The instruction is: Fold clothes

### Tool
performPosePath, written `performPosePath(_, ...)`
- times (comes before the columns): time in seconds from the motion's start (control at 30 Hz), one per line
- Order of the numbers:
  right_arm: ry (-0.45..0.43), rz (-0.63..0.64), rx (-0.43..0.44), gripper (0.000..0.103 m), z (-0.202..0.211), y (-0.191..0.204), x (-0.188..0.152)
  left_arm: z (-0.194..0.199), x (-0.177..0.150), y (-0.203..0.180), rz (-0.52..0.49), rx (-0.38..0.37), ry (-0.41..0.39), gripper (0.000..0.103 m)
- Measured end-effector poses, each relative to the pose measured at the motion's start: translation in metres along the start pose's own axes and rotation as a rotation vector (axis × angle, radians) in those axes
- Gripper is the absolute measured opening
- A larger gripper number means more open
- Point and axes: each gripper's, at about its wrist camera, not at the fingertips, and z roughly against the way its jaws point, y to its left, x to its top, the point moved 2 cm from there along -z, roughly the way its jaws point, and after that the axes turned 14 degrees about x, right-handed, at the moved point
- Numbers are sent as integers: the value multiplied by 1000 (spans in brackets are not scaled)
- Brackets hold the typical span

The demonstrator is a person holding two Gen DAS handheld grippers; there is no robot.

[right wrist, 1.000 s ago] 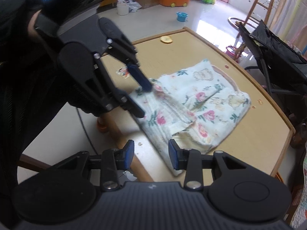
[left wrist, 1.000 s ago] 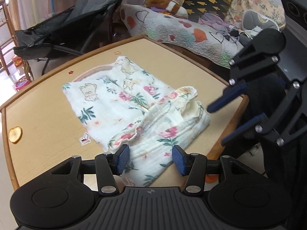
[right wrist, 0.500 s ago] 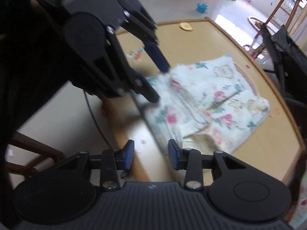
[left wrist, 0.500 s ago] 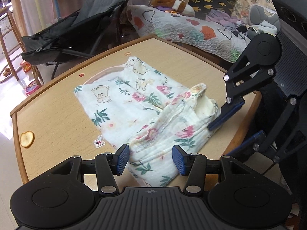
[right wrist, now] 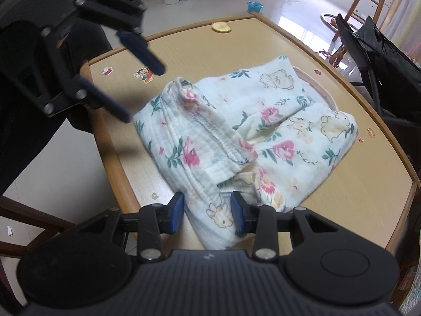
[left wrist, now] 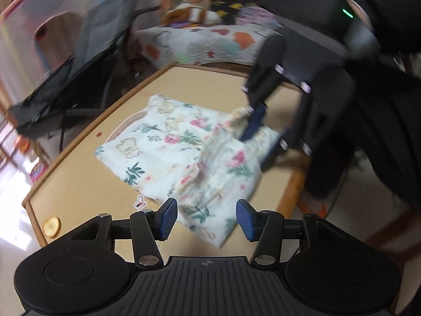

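Observation:
A white garment printed with flowers and bears lies partly folded on the tan table, its ribbed waistband flap turned over the top. My right gripper is open, its fingers either side of the garment's near corner. The left wrist view is blurred; there the right gripper hangs over the garment's far right corner. My left gripper is open just short of the near edge of the cloth. From the right wrist, the left gripper hovers open beside the garment's left corner.
A round yellow slice and small stickers lie on the table. A black folding chair stands close beyond the table, with a quilt-covered sofa behind. The table's wooden edge runs beside both grippers.
My right gripper has come in low, so the garment's corner now sits between its open fingers. The left gripper has shifted off the cloth toward the table edge. The garment keeps its shape.

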Motion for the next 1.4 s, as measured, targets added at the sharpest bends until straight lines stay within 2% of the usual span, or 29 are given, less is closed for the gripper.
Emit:
performPosePath(0.17, -9, 1, -11, 39, 9, 0, 2, 14, -4, -10, -120, -9, -50, 52)
performPosePath(0.33, -5, 9, -20, 39, 13, -2, 4, 12, -3, -25, -264, -23, -82, 52)
performPosePath(0.53, -18, -2, -31, 39, 19, -3, 3, -8, -1, -32, -359, -25, -20, 52)
performPosePath(0.67, -26, 6, -37, 39, 25, 0, 2, -12, 4, -25, -313, -27, -4, 52)
performPosePath(0.8, -20, 75, -63, 39, 33, 8, -2, -13, 3, -20, -263, -51, 15, 52)
performPosePath(1.03, 108, 373, -112, 39, 27, 39, -13, -19, 1, -11, -151, -89, 67, 52)
performPosePath(1.2, 192, 534, -173, 39, 1, 46, -13, -25, 2, -9, -133, -93, 80, 52)
performPosePath(1.3, 201, 528, -192, 38, -9, 39, -7, -28, 4, -9, -138, -94, 78, 52)
performPosePath(1.4, 205, 506, -176, 38, -11, 33, -3, -29, 5, -9, -141, -96, 76, 52)
